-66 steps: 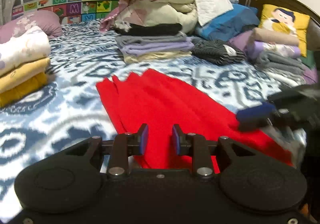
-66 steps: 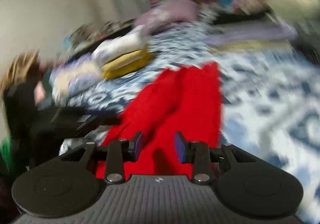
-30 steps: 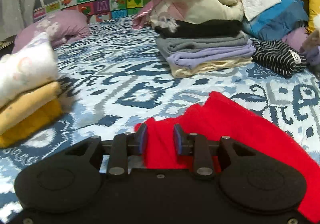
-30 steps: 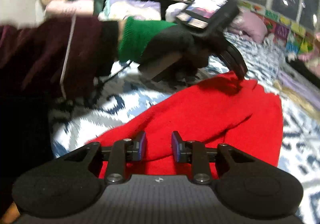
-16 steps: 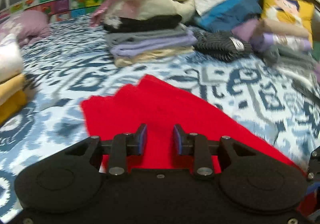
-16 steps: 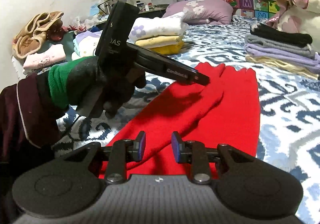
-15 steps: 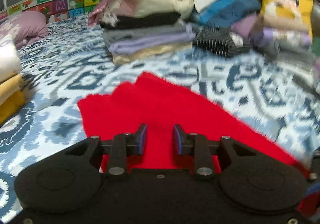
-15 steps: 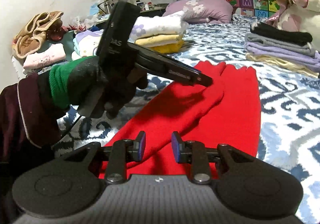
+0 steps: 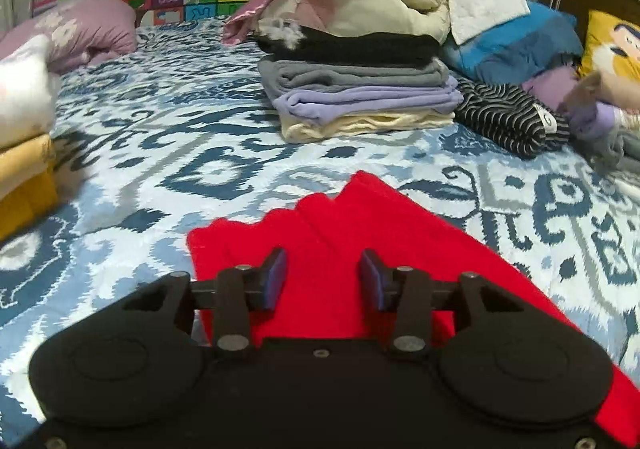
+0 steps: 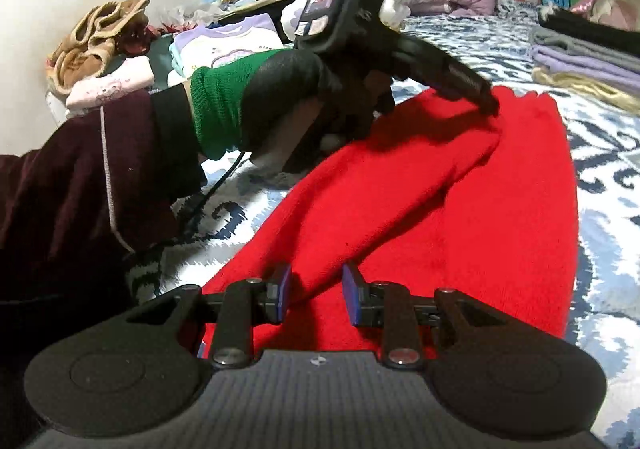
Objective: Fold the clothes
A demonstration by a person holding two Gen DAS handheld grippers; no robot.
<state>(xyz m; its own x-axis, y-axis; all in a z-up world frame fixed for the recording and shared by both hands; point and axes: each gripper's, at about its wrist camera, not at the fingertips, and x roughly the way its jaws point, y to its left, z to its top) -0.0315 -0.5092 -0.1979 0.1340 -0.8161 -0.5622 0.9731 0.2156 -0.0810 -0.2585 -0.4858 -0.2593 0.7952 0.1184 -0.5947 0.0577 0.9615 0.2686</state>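
Only my right view showed the left gripper (image 10: 486, 105) opening, empty, over the red garment (image 10: 460, 217); right gripper (image 10: 316, 297) stood open.

The near end of the red cloth (image 9: 360, 249) is hidden behind the black body of the left gripper (image 9: 322, 283). In the right wrist view that gripper's tips (image 10: 486, 105) are blurry, so you cannot tell if they touch the cloth. The yellow pillow (image 9: 616, 49) is cut off at the right edge. The white and yellow pile (image 9: 24, 137) is cut off at the left edge.
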